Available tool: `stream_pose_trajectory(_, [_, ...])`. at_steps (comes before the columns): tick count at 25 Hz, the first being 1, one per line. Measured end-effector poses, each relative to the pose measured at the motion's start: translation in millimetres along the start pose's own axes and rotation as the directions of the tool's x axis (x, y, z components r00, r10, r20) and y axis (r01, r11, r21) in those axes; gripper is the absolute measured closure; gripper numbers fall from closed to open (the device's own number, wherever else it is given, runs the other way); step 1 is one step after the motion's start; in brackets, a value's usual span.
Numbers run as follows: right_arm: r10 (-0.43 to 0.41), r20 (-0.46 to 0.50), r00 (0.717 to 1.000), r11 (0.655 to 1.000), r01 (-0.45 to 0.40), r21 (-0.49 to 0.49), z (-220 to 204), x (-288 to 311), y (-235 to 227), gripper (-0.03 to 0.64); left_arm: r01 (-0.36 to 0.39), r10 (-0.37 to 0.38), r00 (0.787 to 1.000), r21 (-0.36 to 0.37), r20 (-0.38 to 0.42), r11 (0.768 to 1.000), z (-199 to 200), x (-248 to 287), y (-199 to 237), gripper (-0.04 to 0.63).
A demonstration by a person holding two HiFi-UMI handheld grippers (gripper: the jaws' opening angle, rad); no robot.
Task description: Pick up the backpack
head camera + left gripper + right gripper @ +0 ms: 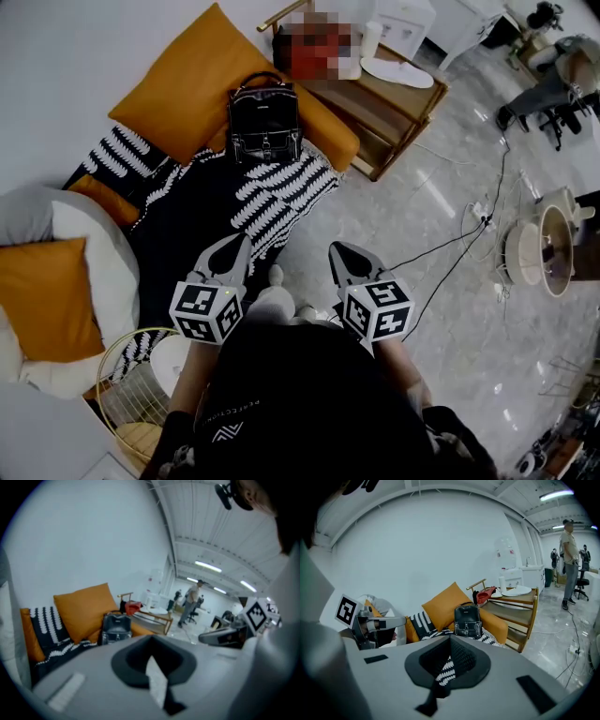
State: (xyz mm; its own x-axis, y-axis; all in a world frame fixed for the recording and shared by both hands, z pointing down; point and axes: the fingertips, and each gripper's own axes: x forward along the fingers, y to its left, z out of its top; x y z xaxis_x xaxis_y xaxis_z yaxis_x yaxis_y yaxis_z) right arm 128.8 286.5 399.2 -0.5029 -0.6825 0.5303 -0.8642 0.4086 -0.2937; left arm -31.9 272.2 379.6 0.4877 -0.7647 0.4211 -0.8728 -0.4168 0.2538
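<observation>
A small black backpack [263, 122] with a top handle stands upright on the orange sofa seat, leaning on a large orange cushion [187, 84]. It shows far ahead in the left gripper view as the backpack [116, 627] and in the right gripper view as the backpack [468, 619]. My left gripper [235, 247] and right gripper [340, 255] hover side by side well short of it, over the patterned throw's edge and the floor. Both point toward the sofa, jaws shut with nothing between them. The left gripper [151, 644] and right gripper [450, 643] hold nothing.
A black-and-white patterned throw [216, 202] covers the sofa seat. A wooden side rack [403, 98] with red cloth stands right of the backpack. A wire basket [131, 394] sits at lower left. Cables [450, 244] cross the marble floor. A person [569, 559] stands far off.
</observation>
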Motion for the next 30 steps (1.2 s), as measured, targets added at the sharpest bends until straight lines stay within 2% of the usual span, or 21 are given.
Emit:
stream_pose_trajectory(9, [0.014,-0.04,0.999,1.0,-0.015,-0.023,19.4,45.7,4.2,0.623,0.004,-0.003,1.0,-0.031,0.008,1.0,12.4,22.9,39.1,0.588])
stream_pose_trajectory(17, [-0.019,-0.057,0.998,0.999,0.017,-0.039,35.4,81.2,2.5,0.621,-0.014,0.013,0.999,-0.021,-0.044,1.0,9.6,38.2,75.1,0.586])
stream_pose_trajectory(24, [-0.023,-0.079,0.997,0.999,0.02,-0.042,46.6,122.6,7.7,0.621,-0.014,0.013,0.998,-0.018,-0.056,1.0,14.9,45.5,111.4,0.581])
stream_pose_trajectory(30, [-0.037,-0.066,0.997,0.999,0.036,-0.02,55.1,146.2,-1.6,0.62,-0.023,0.025,0.996,0.021,-0.082,1.0,12.7,59.4,134.5,0.58])
